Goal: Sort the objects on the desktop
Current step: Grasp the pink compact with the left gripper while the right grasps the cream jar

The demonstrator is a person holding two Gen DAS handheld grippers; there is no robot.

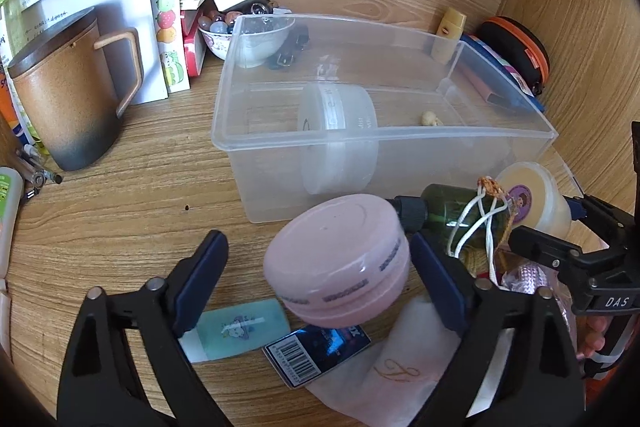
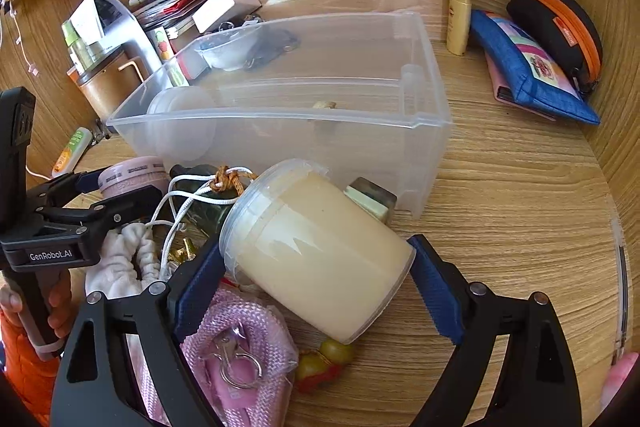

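A pink round jar [image 1: 338,263] lies tilted between the fingers of my left gripper [image 1: 318,279]. The right pad rests against its side, while a gap separates it from the left pad, so the gripper is open. My right gripper [image 2: 316,279] is shut on a cream jar with a clear lid [image 2: 320,251] that lies on its side, a pad against each end. Just behind both stands a clear plastic bin [image 1: 384,135] holding a translucent white jar [image 1: 340,131] and a small beige piece [image 1: 429,118]. The right gripper [image 1: 552,223] also shows in the left wrist view.
A green bottle [image 1: 452,207], white cord, pink knit pouch [image 2: 240,347], white cloth [image 1: 400,367] and cards crowd the desk under the grippers. A brown mug [image 1: 64,99], marble bowl [image 1: 240,35] and books stand left. Blue pouch [image 2: 528,67], black-orange case [image 2: 560,27] and wooden walls close the right.
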